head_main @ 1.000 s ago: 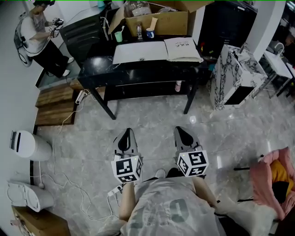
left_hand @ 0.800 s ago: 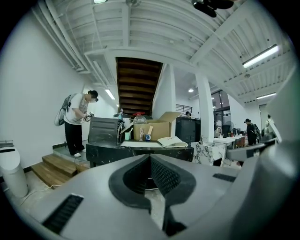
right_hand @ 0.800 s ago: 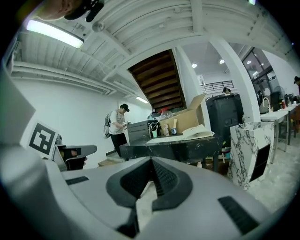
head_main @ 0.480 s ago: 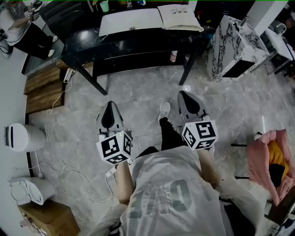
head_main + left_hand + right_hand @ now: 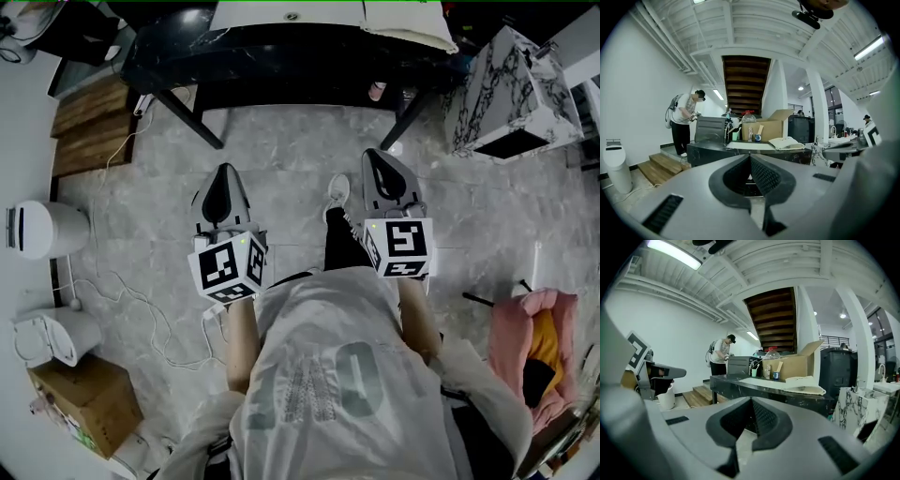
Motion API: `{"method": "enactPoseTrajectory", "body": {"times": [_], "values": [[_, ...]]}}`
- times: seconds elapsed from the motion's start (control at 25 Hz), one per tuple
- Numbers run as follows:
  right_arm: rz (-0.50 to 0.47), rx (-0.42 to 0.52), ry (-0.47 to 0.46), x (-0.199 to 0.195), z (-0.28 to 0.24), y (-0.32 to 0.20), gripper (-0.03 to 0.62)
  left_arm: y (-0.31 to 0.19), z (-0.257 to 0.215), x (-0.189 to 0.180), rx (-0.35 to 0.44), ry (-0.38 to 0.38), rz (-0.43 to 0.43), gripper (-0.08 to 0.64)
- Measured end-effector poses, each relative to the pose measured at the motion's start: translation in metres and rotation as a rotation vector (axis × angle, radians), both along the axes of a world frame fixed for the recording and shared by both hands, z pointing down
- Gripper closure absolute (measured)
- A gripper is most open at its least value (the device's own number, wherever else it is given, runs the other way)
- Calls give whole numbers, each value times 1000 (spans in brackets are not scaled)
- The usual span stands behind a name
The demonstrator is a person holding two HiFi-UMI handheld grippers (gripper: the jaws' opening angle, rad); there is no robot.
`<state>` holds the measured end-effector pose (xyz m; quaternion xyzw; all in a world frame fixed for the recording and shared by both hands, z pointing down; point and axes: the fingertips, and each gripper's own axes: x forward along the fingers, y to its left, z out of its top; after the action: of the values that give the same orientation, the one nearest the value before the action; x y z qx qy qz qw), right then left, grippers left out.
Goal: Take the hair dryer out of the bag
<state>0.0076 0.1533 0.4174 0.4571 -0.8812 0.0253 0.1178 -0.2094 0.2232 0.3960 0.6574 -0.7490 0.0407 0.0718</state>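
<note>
The left hand-held gripper and right hand-held gripper are both closed on nothing; the cream bag lies flat on the bench toward one o'clock, nearer the right, hair dryer unseen.

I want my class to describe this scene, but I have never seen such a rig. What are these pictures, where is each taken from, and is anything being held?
A person stands with a hand-held gripper in each hand; there is no robot arm. The head view looks down from the person's head at the left gripper and right gripper, above the floor. The other two views ride on the grippers and look along their jaws. Both pairs of jaws are closed with nothing between them. Ahead stands a black table carrying a cardboard box and a flat cream bag. No hair dryer can be seen.
</note>
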Motion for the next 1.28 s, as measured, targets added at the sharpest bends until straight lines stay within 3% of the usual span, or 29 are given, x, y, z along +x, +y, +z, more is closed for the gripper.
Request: {"method": "enactPoseTrajectory", "body": {"times": [0.32,0.64,0.84,0.96,1.08,1.28], "values": [[-42,-36,-1,-15,-2,-80,561,-88,-12,6,-13,4,16,531],[-87,-9,-42,-36,-25,-200,561,-214,-24,12,5,-8,57,531],[-106,-35,-47,-37,-31,-265,561,-287,-24,20,17,83,69,531],[-117,-60,-62,-48,-27,-295,561,-310,-35,15,21,32,70,531],[-123,-84,-69,-57,-23,-307,561,-320,-33,7,-3,34,72,531],[-68,-42,-104,-62,-44,-337,561,-360,-39,-4,24,13,113,531]]}}
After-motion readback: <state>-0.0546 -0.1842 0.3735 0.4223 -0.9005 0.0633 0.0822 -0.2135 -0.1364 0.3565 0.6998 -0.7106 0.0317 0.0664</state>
